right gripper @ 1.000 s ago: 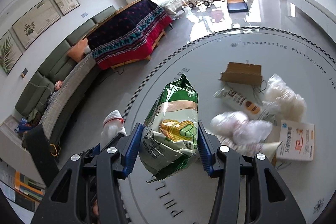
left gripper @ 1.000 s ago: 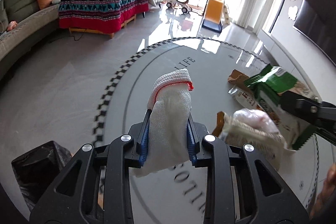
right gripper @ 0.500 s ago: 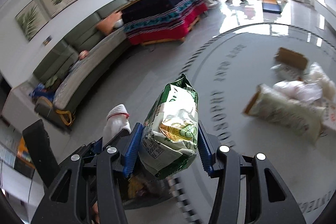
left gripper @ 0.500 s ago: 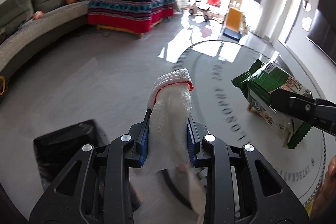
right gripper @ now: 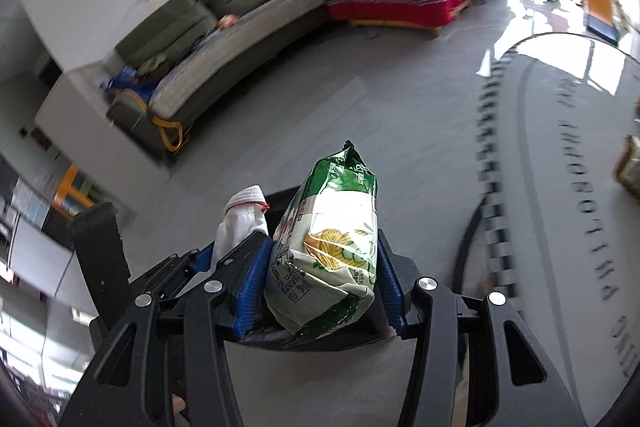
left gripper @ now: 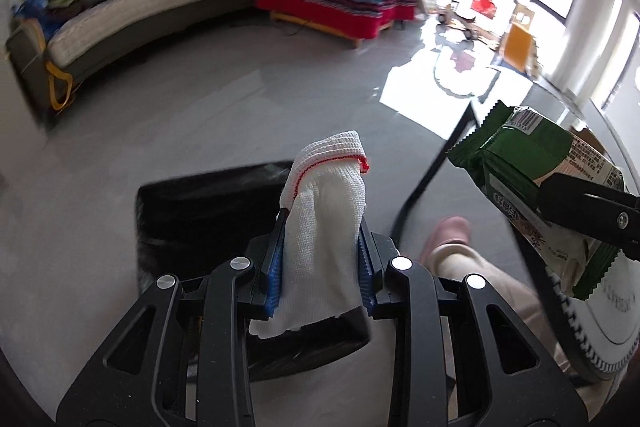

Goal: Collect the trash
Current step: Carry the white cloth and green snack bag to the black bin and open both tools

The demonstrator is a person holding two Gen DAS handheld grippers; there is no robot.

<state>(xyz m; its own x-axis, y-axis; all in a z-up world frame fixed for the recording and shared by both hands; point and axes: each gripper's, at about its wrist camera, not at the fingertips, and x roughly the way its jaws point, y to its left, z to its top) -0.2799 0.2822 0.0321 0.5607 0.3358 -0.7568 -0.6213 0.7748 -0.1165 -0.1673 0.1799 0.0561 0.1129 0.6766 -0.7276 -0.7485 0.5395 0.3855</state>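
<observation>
Two pieces of trash in hand, one per gripper. Nearest us, the left gripper (left gripper: 322, 267) has its blue pads closed onto a white knit glove (left gripper: 324, 227); cuff with red edging stands up past the fingertips, loose end droops below. We judge it soft, light, not slippery, and it will fall limp once released. The hold at mid-length looks secure.

Beside it, the right gripper (right gripper: 320, 279) pinches a green and white snack bag (right gripper: 332, 247) across its lower body, fingers spread about the bag's width. We judge the film light, crinkly and somewhat slick, likely puffed with air; a grip nearer the crimped seam would slip less.

Just below and beyond both loads sits the black-lined trash bin (left gripper: 208, 211), mouth open. In the left view the glove hangs over its near rim; we cannot tell whether the bag is fully over the opening.

To the right, the round table (right gripper: 560, 155) edge curves close, and our slippered foot (left gripper: 448, 239) stands near the bin. Farther out lies open grey floor (left gripper: 240, 87), well apart from the sofa (left gripper: 140, 7).
</observation>
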